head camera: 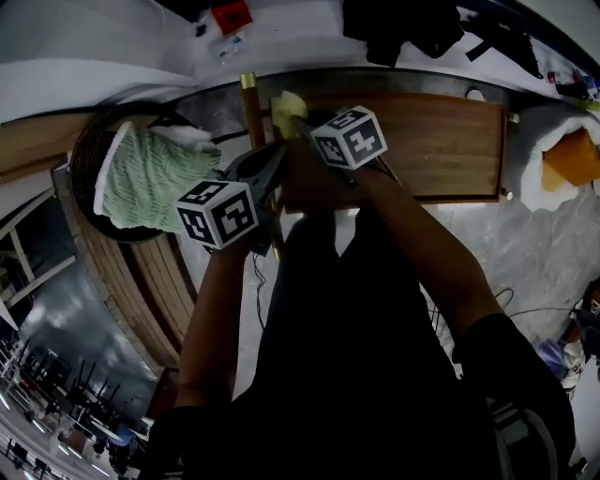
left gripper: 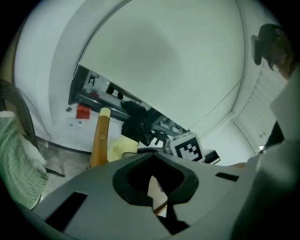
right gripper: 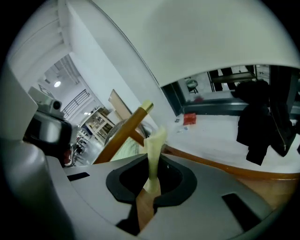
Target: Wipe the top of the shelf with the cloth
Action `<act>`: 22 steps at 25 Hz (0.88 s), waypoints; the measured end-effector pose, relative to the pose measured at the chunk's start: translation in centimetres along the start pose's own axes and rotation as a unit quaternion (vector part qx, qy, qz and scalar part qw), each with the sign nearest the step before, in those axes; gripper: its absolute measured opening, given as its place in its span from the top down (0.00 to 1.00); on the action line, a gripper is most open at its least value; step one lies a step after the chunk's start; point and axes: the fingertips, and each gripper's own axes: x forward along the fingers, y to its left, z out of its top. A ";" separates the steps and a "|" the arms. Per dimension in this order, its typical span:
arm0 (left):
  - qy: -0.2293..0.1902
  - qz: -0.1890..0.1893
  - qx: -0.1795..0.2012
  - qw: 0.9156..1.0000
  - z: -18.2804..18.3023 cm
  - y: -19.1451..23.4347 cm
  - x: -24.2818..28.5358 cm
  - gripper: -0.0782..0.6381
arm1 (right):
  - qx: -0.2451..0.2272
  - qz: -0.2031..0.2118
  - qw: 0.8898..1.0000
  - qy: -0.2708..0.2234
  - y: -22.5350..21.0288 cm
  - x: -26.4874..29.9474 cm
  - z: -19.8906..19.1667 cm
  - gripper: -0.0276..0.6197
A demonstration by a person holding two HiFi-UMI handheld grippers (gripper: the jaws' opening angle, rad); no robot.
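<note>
The shelf top (head camera: 431, 141) is a brown wooden board ahead of me. A pale yellow cloth (head camera: 289, 105) is bunched at its left end, by an upright wooden post (head camera: 249, 101). My right gripper (head camera: 302, 127) is shut on that cloth; in the right gripper view the cloth (right gripper: 154, 147) rises as a thin strip from between the closed jaws of the right gripper (right gripper: 152, 164). My left gripper (head camera: 272, 167) sits just left of it, beside the post. The left gripper (left gripper: 153, 157) has its jaws together with nothing held. The cloth (left gripper: 120, 146) and post (left gripper: 99, 138) lie just beyond.
A round dark basket (head camera: 82, 159) holding a green knitted cloth (head camera: 150, 180) stands left of the shelf. Black clothing (head camera: 412, 28) and a small red item (head camera: 232, 16) lie on the white surface behind. An orange thing in white wrapping (head camera: 570, 159) is at the right.
</note>
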 end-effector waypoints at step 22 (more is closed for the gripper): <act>0.036 0.091 0.032 0.995 -0.3 3.8 3.0 0.88 | 0.025 -0.063 0.996 0.065 -3.5 6.6 -2.6 0.89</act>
